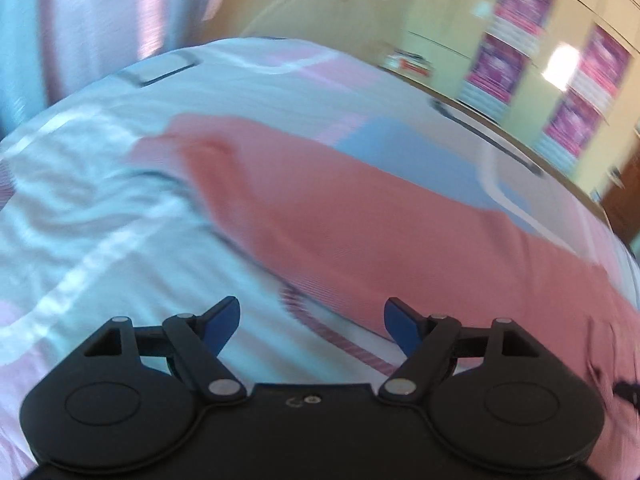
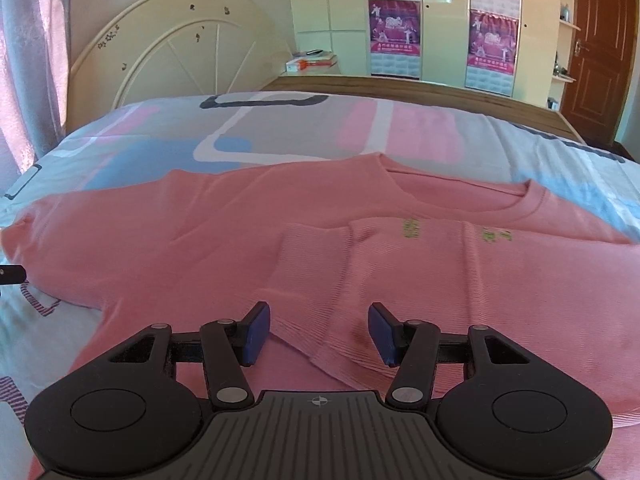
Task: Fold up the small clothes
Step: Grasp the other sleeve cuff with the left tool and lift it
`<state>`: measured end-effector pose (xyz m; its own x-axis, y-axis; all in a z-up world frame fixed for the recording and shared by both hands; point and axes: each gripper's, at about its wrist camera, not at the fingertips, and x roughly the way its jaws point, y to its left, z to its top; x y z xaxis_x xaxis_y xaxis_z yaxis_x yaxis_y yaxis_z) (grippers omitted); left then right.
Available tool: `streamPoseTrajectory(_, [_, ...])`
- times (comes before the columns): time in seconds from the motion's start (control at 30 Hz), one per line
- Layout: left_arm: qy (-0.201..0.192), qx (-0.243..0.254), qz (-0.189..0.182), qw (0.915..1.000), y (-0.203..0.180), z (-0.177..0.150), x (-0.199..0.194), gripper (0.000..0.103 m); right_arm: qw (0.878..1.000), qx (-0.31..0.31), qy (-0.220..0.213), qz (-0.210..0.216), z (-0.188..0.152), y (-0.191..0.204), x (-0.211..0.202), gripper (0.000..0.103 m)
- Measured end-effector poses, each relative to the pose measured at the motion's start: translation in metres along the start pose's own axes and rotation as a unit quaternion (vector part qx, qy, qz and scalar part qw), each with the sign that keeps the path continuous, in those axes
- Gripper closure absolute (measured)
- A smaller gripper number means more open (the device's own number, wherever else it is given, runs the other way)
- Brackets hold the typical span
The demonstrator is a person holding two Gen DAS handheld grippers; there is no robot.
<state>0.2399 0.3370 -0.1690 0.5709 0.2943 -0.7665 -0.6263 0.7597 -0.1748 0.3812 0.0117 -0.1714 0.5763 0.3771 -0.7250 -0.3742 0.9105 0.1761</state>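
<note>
A pink ribbed shirt [image 2: 248,240] lies spread on the patterned bedsheet [image 2: 280,128], neckline toward the right and one sleeve [image 2: 320,280] folded over its body. My right gripper [image 2: 319,330] is open and empty, just above the folded sleeve's cuff. In the blurred left wrist view the same shirt [image 1: 360,216] stretches to the right. My left gripper [image 1: 312,326] is open and empty, over the sheet at the shirt's lower edge.
A cream headboard [image 2: 180,40] stands at the far end of the bed. A wardrobe with purple posters [image 2: 444,20] and a brown door [image 2: 600,40] stand beyond. A pink curtain [image 2: 28,60] hangs at left.
</note>
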Motion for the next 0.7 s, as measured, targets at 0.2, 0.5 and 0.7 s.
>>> streamPoseTrajectory(0.2, [-0.016,-0.076,0.029,0.9966,0.049,0.032,0.032,0.032,1.0,0.0,0.005,-0.007,0.003,0.011,0.006,0.049])
streamPoseTrajectory(0.5, [-0.04,-0.115,-0.013,0.9925,0.076,0.059,0.064,0.092,0.999,0.006,-0.002,-0.045,0.01,0.014,0.012,0.049])
streamPoseTrajectory(0.7, [-0.06,-0.112,-0.029,0.9914,0.073,0.06,0.063,0.099,0.998,0.025,0.04,-0.05,0.005,0.009,0.033,0.049])
